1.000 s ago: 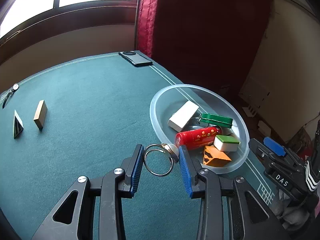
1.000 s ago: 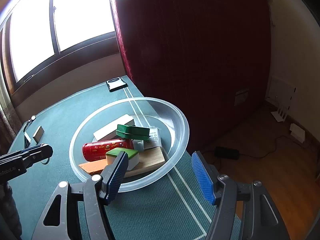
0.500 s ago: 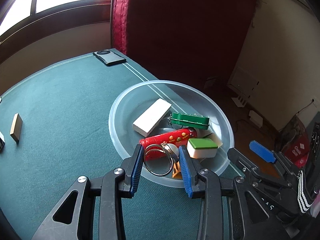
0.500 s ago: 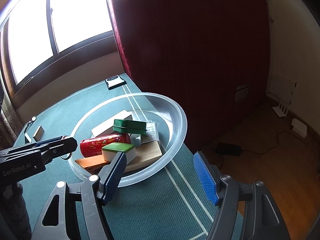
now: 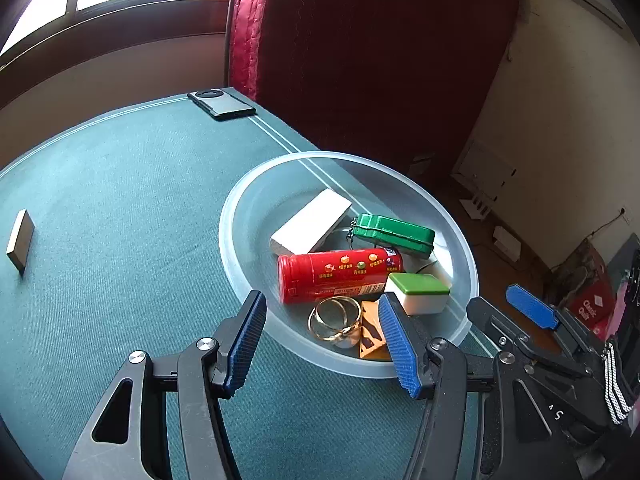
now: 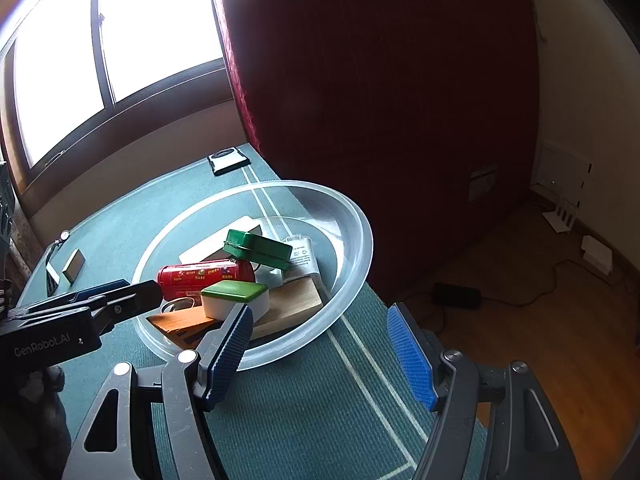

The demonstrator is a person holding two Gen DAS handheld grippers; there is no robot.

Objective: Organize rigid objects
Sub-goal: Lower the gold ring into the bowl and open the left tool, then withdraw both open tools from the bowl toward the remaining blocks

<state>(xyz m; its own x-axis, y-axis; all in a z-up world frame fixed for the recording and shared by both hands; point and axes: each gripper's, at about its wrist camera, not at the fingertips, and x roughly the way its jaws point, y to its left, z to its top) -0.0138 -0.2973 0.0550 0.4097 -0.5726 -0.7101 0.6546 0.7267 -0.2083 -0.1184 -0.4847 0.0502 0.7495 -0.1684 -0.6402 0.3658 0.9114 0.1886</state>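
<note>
Our left gripper (image 5: 322,340), which a second ago clenched the gold metal key ring (image 5: 335,322), is opening its fingers, so the ring lies released in the clear plastic bowl (image 5: 256,200) on the green counter (image 5: 120,208), one more item sorted; our right gripper (image 6: 320,344) waits open and empty.

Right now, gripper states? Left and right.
Left gripper: jaws opening, holding nothing; key ring lies loose in the bowl.
Right gripper: open, empty, beside the bowl.
</note>
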